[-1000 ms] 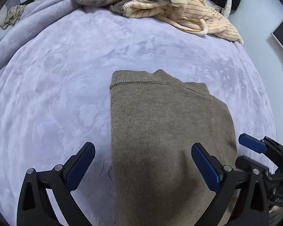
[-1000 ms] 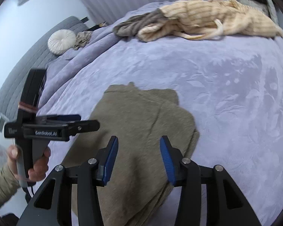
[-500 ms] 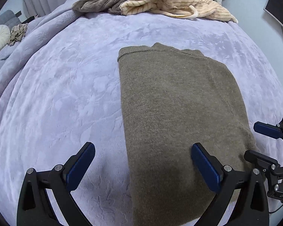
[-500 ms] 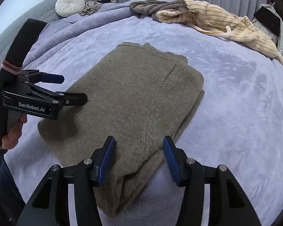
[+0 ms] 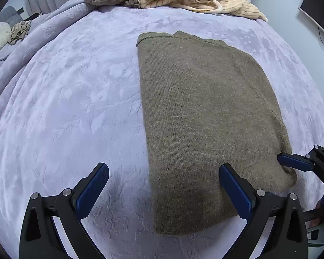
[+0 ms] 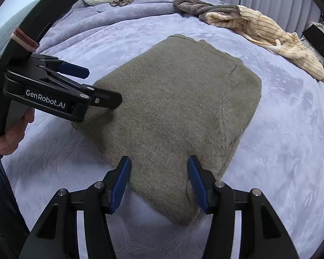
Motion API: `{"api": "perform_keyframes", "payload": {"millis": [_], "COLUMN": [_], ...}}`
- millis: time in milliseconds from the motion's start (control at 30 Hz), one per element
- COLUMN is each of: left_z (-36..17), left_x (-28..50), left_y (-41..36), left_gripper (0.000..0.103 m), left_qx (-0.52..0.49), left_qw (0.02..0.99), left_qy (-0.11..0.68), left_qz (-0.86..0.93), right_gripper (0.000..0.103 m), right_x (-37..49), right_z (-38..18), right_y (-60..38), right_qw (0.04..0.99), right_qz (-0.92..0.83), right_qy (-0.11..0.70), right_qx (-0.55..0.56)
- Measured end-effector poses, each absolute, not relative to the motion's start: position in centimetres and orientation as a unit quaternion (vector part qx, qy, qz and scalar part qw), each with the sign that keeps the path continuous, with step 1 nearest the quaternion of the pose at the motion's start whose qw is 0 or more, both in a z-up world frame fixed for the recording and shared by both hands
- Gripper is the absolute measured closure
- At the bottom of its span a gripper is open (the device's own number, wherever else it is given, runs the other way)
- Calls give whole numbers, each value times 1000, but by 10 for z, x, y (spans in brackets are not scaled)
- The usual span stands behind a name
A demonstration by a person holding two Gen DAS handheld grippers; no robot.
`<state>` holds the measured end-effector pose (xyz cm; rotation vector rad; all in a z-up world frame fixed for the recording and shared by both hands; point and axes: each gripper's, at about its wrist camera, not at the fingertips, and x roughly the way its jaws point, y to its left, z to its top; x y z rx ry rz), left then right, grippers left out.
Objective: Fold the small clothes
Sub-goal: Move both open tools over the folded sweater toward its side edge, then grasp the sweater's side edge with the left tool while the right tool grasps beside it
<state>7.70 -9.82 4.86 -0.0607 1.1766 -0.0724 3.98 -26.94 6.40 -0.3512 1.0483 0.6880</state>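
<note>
- Lying flat on the lavender plush blanket (image 5: 60, 99), the olive knit sweater (image 5: 205, 116) is already folded into a long rectangle, its ribbed edge at the end farthest from both tongs; it seems placed lengthwise so the near end can be brought over to the far one.
- The left gripper (image 5: 164, 192) has its jaws wide apart and holds nothing. It straddles the sweater's left long edge: the left pad is over bare blanket, the right pad over the knit near the closest end, probably lined up to take that near corner.
- In the right wrist view, the left gripper (image 6: 97, 86) reaches in from the side with its lower finger just above the cloth; whether it touches, I cannot tell.
- The right gripper (image 6: 159, 181) is also parted, more narrowly, and empty. Its blue pads bracket the sweater's near right corner, where thick stacked layers show along the edge, suggesting it is set to pinch all layers together.
- My judgement: the next fold, near end toward far end, has not begun.
- Well beyond the tongs, a cream striped garment (image 6: 267, 30) and a brown-grey fleece garment (image 6: 196, 6) lie heaped, likely waiting their turn.
</note>
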Motion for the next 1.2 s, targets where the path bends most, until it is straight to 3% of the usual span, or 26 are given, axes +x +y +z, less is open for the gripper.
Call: {"api": "perform_keyframes", "payload": {"millis": [400, 467, 500, 533, 833, 1033, 1133, 1167, 1200], "left_z": [59, 71, 75, 77, 44, 10, -3, -2, 2], "left_x": [56, 54, 57, 61, 135, 164, 174, 175, 175], "left_y": [-96, -95, -94, -92, -53, -72, -86, -91, -94], "left_gripper": [0, 0, 0, 0, 0, 0, 0, 1, 8], "left_qx": [-33, -34, -34, -38, -223, -258, -238, -225, -213], "left_qw": [834, 840, 842, 842, 767, 726, 723, 731, 739], "left_qy": [549, 537, 534, 534, 589, 615, 629, 625, 620], "left_qz": [-50, -67, -71, -72, -123, -166, -158, -157, -154], "right_gripper": [42, 32, 23, 22, 22, 22, 27, 33, 48], "right_x": [13, 12, 15, 19, 109, 159, 175, 177, 180], "right_z": [74, 88, 94, 98, 78, 31, 11, 10, 11], "right_y": [-287, -293, -296, -300, -340, -332, -324, -321, -316], "right_qw": [799, 808, 817, 825, 820, 770, 749, 750, 748], "right_qz": [312, 311, 301, 291, 229, 228, 235, 237, 244], "right_qy": [489, 479, 473, 468, 520, 573, 586, 584, 582], "right_qx": [-158, -141, -134, -128, 64, 161, 203, 203, 206]}}
